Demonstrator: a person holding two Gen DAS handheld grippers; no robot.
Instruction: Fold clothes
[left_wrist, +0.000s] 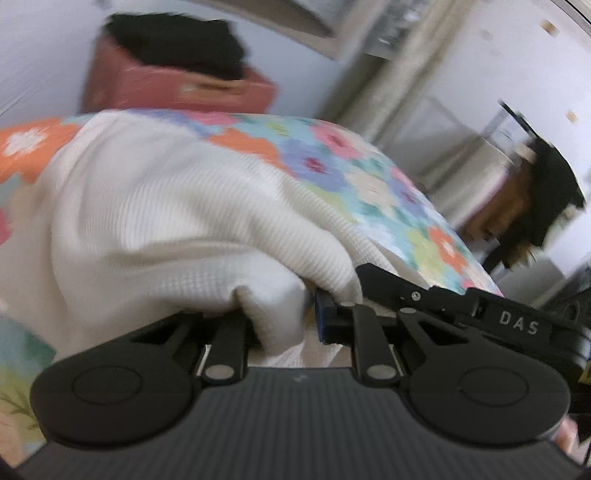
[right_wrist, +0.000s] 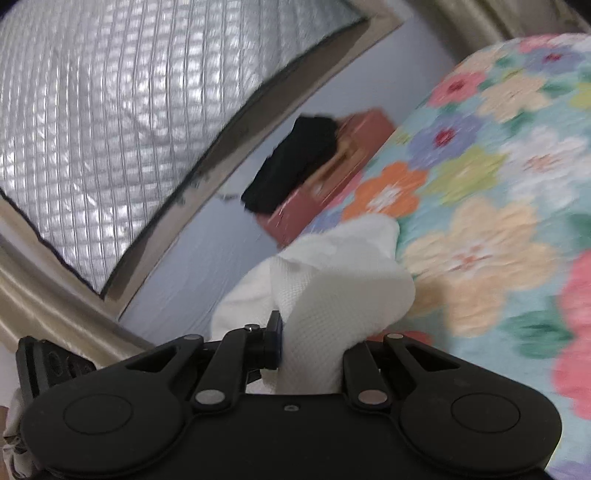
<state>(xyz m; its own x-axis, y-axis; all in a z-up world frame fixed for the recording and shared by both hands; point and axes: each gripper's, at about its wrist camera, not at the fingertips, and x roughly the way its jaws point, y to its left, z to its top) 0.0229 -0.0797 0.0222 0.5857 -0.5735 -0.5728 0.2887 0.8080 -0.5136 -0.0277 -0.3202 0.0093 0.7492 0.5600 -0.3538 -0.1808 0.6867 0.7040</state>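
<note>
White waffle-knit garment lies bunched over a flower-patterned bedspread, a fold of it pinched in the left gripper, whose jaws stand narrow and clamped on the cloth. Behind it sits a reddish box with a black garment heaped on top. In the right wrist view, the right gripper likewise has its jaws drawn narrow on a wad of the same white cloth, beside a quilted silver panel on the wall.
</note>
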